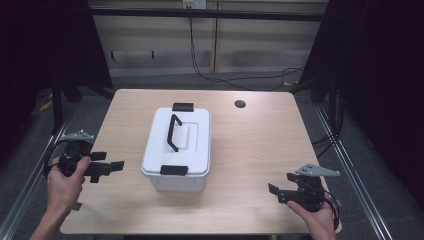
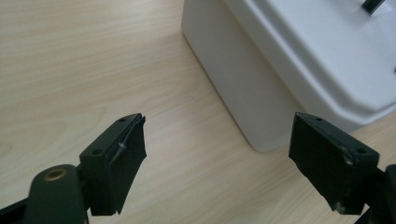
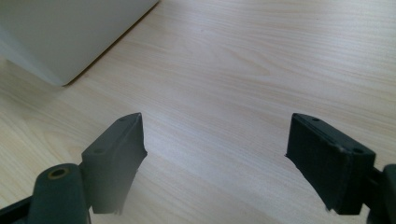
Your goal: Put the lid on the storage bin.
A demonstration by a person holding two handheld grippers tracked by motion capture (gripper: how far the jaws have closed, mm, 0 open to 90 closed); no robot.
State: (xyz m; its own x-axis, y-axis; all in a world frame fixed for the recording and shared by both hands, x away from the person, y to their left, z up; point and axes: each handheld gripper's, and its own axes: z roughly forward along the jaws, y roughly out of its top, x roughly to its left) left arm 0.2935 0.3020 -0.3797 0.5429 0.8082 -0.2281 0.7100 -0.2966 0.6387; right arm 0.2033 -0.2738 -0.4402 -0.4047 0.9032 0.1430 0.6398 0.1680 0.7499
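Note:
A white lidded storage box [image 1: 177,147] stands in the middle of the wooden table [image 1: 250,150], lid on, with a black carry handle [image 1: 173,132] and a black latch at its near end [image 1: 174,170] and far end [image 1: 182,107]. My left gripper [image 1: 112,162] hovers left of the box, jaws wide open and empty; in its own view [image 2: 217,149] the box's near left corner [image 2: 261,93] lies just ahead. My right gripper [image 1: 280,187] sits near the table's front right, open and empty; its view [image 3: 215,149] shows a box corner [image 3: 65,32] at top left.
A round cable hole [image 1: 240,104] is in the table's far right part. Bare wood lies on both sides of the box. Black frame posts and cables stand on the floor beyond the table's edges.

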